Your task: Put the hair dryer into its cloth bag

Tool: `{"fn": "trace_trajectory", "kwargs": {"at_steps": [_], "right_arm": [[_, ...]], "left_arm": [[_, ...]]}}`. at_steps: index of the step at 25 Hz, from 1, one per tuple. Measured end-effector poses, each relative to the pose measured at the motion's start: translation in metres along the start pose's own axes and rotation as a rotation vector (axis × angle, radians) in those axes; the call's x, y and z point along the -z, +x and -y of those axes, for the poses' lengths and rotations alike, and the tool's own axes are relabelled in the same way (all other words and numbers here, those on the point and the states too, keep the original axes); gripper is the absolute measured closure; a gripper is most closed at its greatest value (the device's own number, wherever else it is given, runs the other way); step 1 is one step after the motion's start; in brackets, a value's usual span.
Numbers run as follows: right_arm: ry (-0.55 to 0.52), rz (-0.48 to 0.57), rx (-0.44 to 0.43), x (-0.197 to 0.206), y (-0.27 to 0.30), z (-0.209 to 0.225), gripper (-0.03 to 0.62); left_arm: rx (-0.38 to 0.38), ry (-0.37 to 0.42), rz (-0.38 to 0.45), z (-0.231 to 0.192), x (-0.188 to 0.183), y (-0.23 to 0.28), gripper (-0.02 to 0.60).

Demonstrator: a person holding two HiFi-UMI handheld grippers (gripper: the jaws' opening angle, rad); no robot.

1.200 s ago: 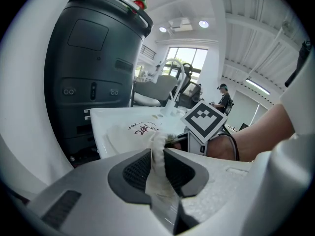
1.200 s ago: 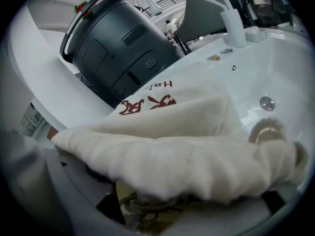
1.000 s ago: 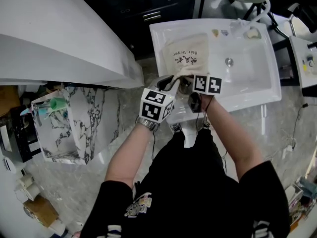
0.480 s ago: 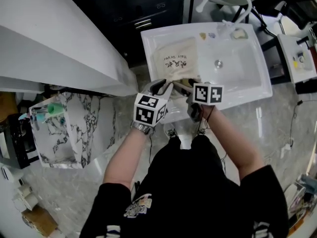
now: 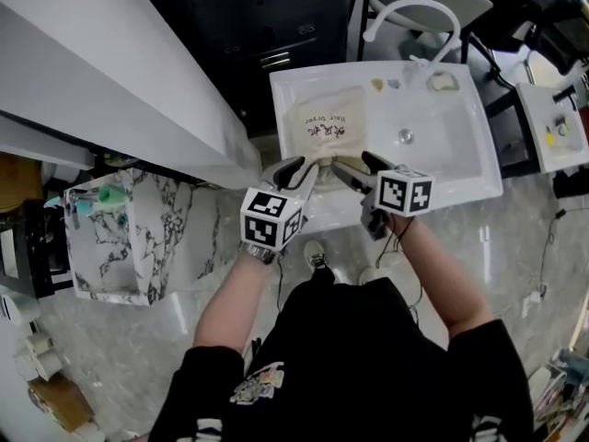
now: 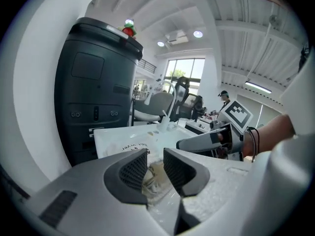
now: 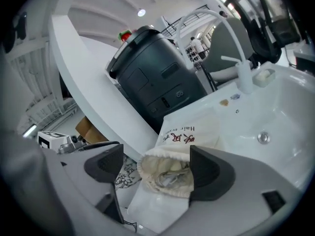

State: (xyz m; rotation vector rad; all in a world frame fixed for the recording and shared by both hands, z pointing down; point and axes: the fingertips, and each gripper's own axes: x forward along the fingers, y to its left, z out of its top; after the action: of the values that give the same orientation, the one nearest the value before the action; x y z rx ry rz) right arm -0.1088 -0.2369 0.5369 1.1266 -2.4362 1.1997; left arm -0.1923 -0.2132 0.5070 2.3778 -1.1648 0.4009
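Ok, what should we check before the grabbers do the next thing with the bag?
1. The cloth bag lies in the sink: ok.
2. Its mouth closed: not ok, it gapes toward the person.
3. The hair dryer all inside: cannot tell; something pale shows in the mouth.
4. The left gripper off the bag: ok; its jaws have just been opening, the mouth seen between them, unpinched.
5. The right gripper off the bag: ok; jaws wide apart, pressing nothing.
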Motion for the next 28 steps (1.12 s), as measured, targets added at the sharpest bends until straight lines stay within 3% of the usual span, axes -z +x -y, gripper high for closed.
{"fn": "trace_trajectory", "kwargs": {"at_steps": [5, 7, 8, 10, 13, 20, 24, 28], "right_arm": [[-0.165, 0.056, -0.102, -0.025, -0.044, -0.02, 0.185], [-0.271, 0.096, -0.124, -0.036, -0.067, -0.029, 0.243], [-0.318, 0.124, -0.13, -0.041, -0.079, -0.032, 0.283], [-0.381, 0.187, -0.147, -0.051, -0.103, -0.037, 0.429], [-0.414, 0.259, -0.19, -0.061, -0.138, -0.039, 0.595], [-0.435, 0.28, -0.282, -0.051, -0.211, -0.043, 0.597], [-0.448, 0.268, -0.333, -0.038, -0.242, -0.046, 0.597], [-0.452, 0.246, -0.375, -0.021, -0.263, -0.048, 0.598]], "left_arm": [[-0.054, -0.014, 0.061, 0.022, -0.017, -0.016, 0.491], [-0.073, -0.006, 0.091, 0.037, -0.025, -0.025, 0.489], [-0.084, -0.002, 0.107, 0.045, -0.029, -0.029, 0.489], [-0.107, 0.004, 0.144, 0.061, -0.035, -0.038, 0.488], [-0.145, 0.014, 0.198, 0.088, -0.043, -0.047, 0.486], [-0.198, 0.023, 0.254, 0.164, -0.038, -0.065, 0.493], [-0.22, 0.018, 0.272, 0.203, -0.03, -0.076, 0.566], [-0.253, 0.015, 0.27, 0.234, -0.015, -0.085, 0.577]]}}
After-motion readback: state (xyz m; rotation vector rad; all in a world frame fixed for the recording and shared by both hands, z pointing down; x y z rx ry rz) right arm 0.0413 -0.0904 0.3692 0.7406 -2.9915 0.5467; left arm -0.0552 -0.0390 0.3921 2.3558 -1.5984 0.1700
